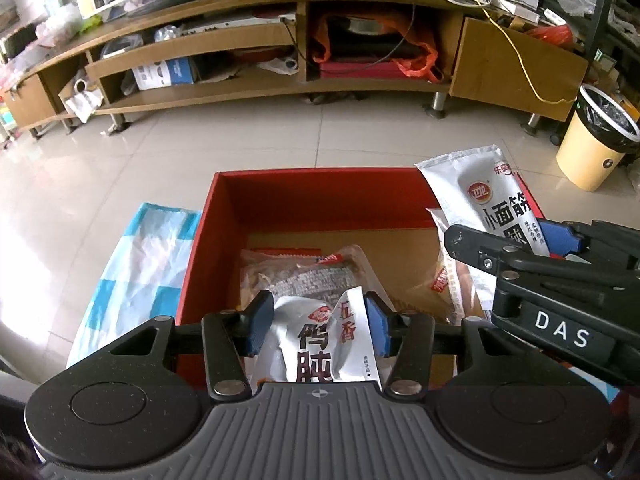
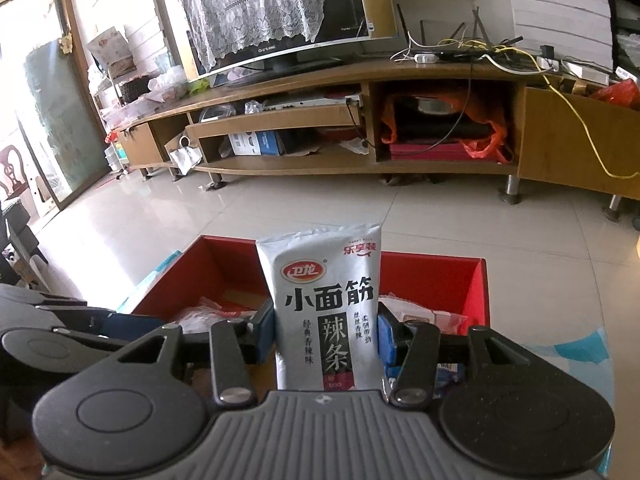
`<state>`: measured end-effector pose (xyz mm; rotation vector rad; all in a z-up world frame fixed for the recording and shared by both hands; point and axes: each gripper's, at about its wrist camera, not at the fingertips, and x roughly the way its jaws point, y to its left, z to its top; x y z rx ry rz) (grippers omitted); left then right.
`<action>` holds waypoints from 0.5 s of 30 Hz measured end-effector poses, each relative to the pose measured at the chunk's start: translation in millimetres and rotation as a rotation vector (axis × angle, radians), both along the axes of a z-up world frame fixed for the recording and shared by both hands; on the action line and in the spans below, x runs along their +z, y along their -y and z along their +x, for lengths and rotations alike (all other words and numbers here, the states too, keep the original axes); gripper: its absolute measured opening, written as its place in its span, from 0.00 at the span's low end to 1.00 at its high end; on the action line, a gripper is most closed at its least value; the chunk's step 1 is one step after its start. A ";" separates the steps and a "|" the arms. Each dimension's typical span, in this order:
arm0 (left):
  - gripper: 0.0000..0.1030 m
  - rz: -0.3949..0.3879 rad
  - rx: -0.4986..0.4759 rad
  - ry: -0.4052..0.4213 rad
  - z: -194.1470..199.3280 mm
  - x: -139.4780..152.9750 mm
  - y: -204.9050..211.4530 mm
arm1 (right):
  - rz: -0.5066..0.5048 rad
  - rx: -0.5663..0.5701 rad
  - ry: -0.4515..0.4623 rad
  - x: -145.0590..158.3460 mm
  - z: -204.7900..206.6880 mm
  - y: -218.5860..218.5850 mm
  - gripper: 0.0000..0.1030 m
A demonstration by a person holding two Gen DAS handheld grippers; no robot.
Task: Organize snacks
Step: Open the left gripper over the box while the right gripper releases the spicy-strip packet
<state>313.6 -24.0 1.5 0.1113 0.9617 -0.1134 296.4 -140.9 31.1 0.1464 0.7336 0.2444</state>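
An open red box [image 1: 304, 196] stands on the tiled floor, with two clear packets of brown snacks [image 1: 304, 276] lying inside. Just above its near edge, my left gripper [image 1: 320, 312] is shut on a crumpled silver packet [image 1: 320, 344] with red-brown characters; both blue pads press its sides. My right gripper [image 1: 516, 236] comes in from the right over the box's right side. It is shut on a tall silver packet [image 2: 324, 300] with black characters, held upright between the pads of this gripper [image 2: 326, 328]. That tall packet [image 1: 488, 196] pokes above the box's far right corner.
A blue-and-white checked sheet [image 1: 140, 264] lies on the floor left of the box. A long wooden TV stand [image 1: 280, 88] with cluttered shelves runs along the far side. A yellow waste bin [image 1: 592, 148] with a black liner stands at the right. Bare tile separates box and stand.
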 end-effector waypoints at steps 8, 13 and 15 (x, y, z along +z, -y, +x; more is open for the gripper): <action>0.60 -0.005 0.010 0.003 4.2 -3.1 -2.0 | -0.036 -0.012 -0.022 -10.1 9.8 1.6 0.47; 0.69 0.006 0.018 0.013 3.7 -2.1 -2.0 | -0.058 -0.021 -0.033 -12.1 11.1 2.6 0.48; 0.72 0.004 0.022 0.015 4.1 -1.6 -2.3 | -0.070 -0.028 -0.030 -11.9 11.3 1.8 0.49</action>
